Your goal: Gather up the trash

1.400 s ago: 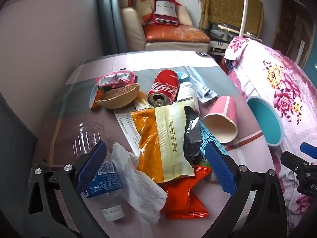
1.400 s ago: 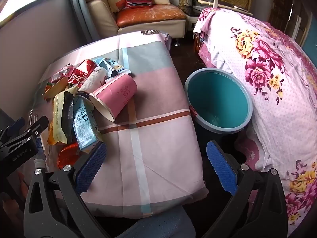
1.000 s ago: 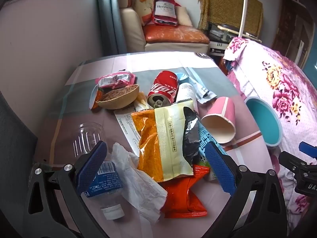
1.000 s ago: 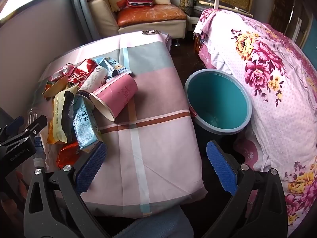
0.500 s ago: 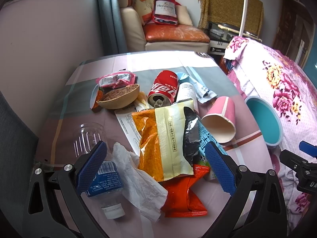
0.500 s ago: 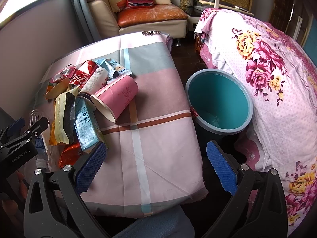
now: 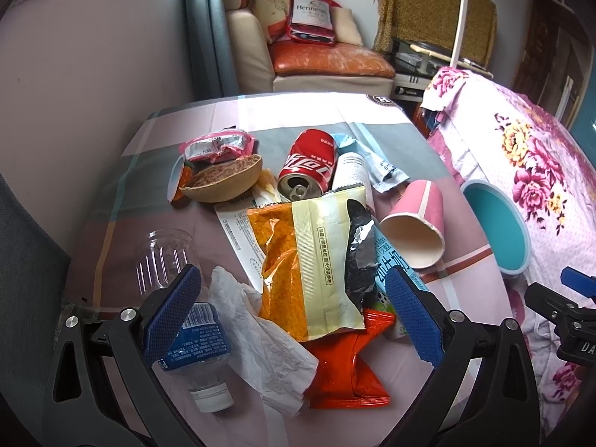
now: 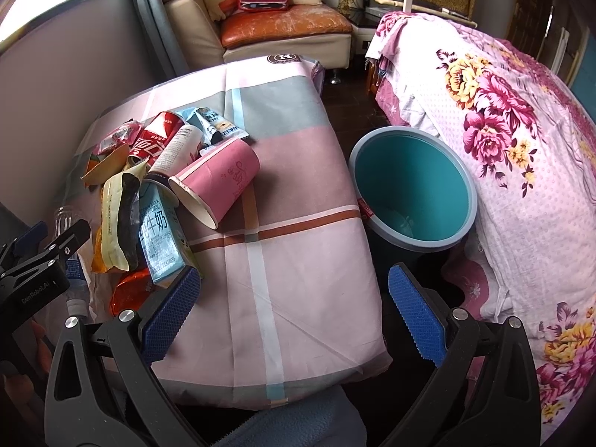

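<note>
**Trash pile on desk, both tools spread and empty**

Left tool [image 7: 292, 314]: its 2 blue-padded fingers are spread wide, with nothing between them. It hovers over the near end of the trash pile. The left finger [image 7: 172, 311] sits in front of a clear plastic bottle [image 7: 193, 329] that lies on its side with a blue label and its white cap toward the camera. The right finger [image 7: 415, 314] sits in front of a light blue milk carton [image 7: 391, 264].

Right tool [image 8: 292, 313]: its 2 fingers are also spread wide and hold nothing. It hovers over the bare near part of the desk [image 8: 290, 260], which is covered by a pink and grey checked cloth.

Trash, near to far in the left wrist view:
- A red wrapper [image 7: 342, 368] lies nearest, beside a crumpled white tissue [image 7: 260, 331].
- An orange and cream snack bag [image 7: 309, 257] lies on top of the red wrapper and partly covers the milk carton.
- A pink paper cup [image 7: 417, 223] lies on its side just right of the bag, mouth toward the camera.
- A red soda can [image 7: 309, 164] lies on its side behind the bag.
- A brown shell-like bowl [image 7: 223, 178] and a pink wrapper [image 7: 219, 145] lie left of the can.

A teal bin [image 8: 409, 186] stands on the floor just beside the right edge of the desk, between the desk and a bed with a flowered cover [image 8: 503, 111]. The bin is upright and open.

A sofa [image 8: 268, 26] stands beyond the far end of the desk.
</note>
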